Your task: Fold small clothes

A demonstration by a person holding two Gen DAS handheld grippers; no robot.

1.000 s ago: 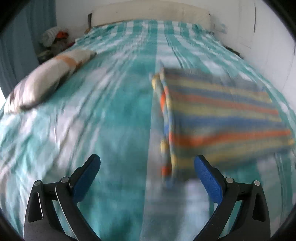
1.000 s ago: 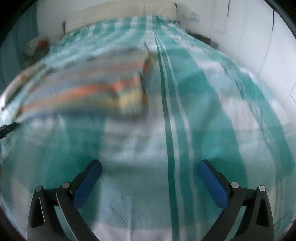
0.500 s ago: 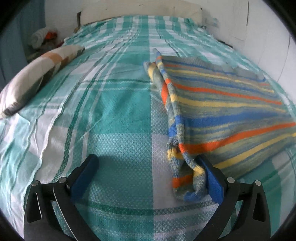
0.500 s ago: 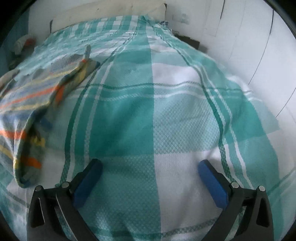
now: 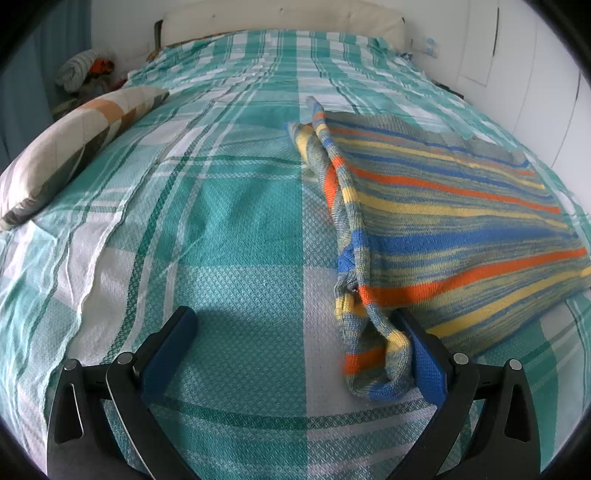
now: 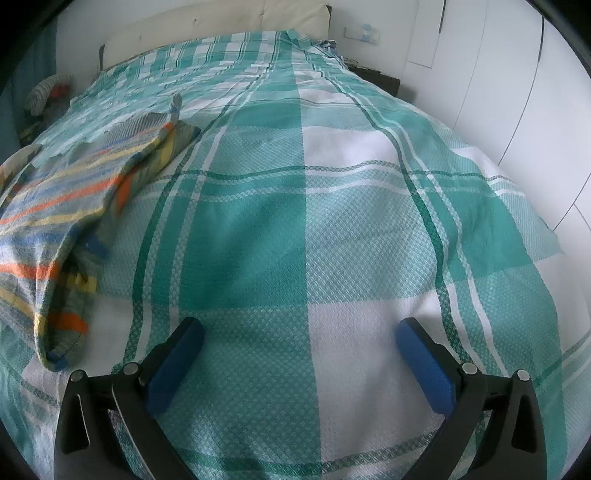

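Across the bed we see a teal-and-white checked bedspread (image 5: 229,229) covering the whole mattress up to the pale headboard (image 5: 280,18); it serves as the folding surface, and its middle is bare in both wrist views.

Toward the right edge of the bed, as the left wrist camera sees it, lies the striped knitted sweater (image 5: 450,221), blue, orange and yellow bands. It is spread flat on the bedspread with its body smoothed out. Along its left side the fabric is doubled and bunched into a long ridge, which we judge to be a sleeve turned inward. That would put the fold at an early stage: one side brought in, the body not yet halved.

At the left edge of the bed rests a patchwork pillow (image 5: 66,155), well apart from the sweater and out of the working zone.

Left gripper (image 5: 295,347): fingers wide apart, holding nothing. Its right finger (image 5: 424,358) sits right against the sweater's near corner, where the ridge ends in a loose loop. We read this as lining up to pinch that corner.

Right gripper (image 6: 299,354): fingers likewise spread, empty, over bare bedspread. The sweater (image 6: 55,206) lies off to its left, so this gripper is not yet placed for a grasp.
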